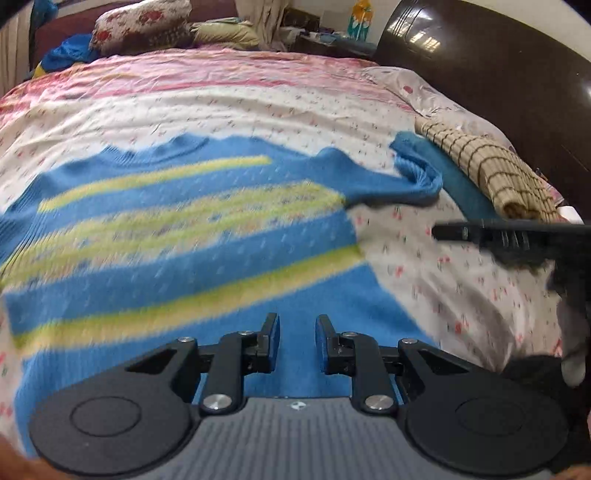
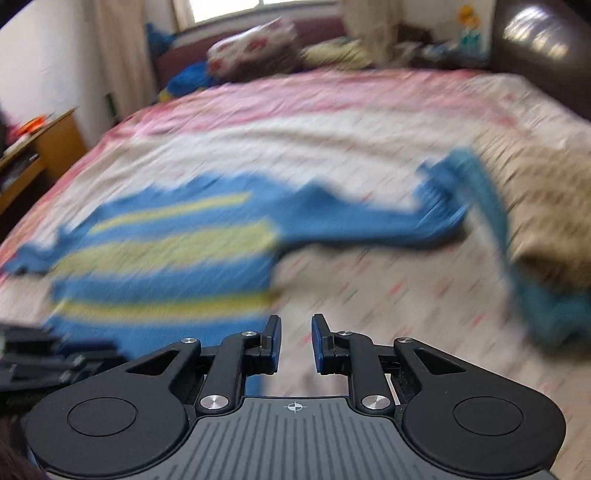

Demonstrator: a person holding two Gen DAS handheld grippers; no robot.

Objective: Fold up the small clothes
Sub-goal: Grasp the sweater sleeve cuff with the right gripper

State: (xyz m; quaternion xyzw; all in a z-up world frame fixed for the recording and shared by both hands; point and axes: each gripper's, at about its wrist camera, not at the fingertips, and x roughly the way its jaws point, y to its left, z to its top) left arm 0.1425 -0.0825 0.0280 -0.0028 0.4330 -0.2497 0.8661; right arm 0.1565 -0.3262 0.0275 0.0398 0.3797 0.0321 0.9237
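Note:
A blue knit sweater with yellow-green stripes lies spread flat on the flowered bedsheet, one sleeve reaching right. My left gripper hovers over its lower hem, jaws slightly apart with nothing between them. The right gripper's finger pokes in from the right edge above the sheet. In the blurred right wrist view, the sweater lies ahead to the left. My right gripper is over bare sheet beside the sweater's edge, narrowly open and empty. The left gripper shows at lower left.
A folded beige checked cloth lies on a teal cloth at the bed's right side, next to the dark headboard. Pillows pile at the far end. A wooden desk stands left of the bed.

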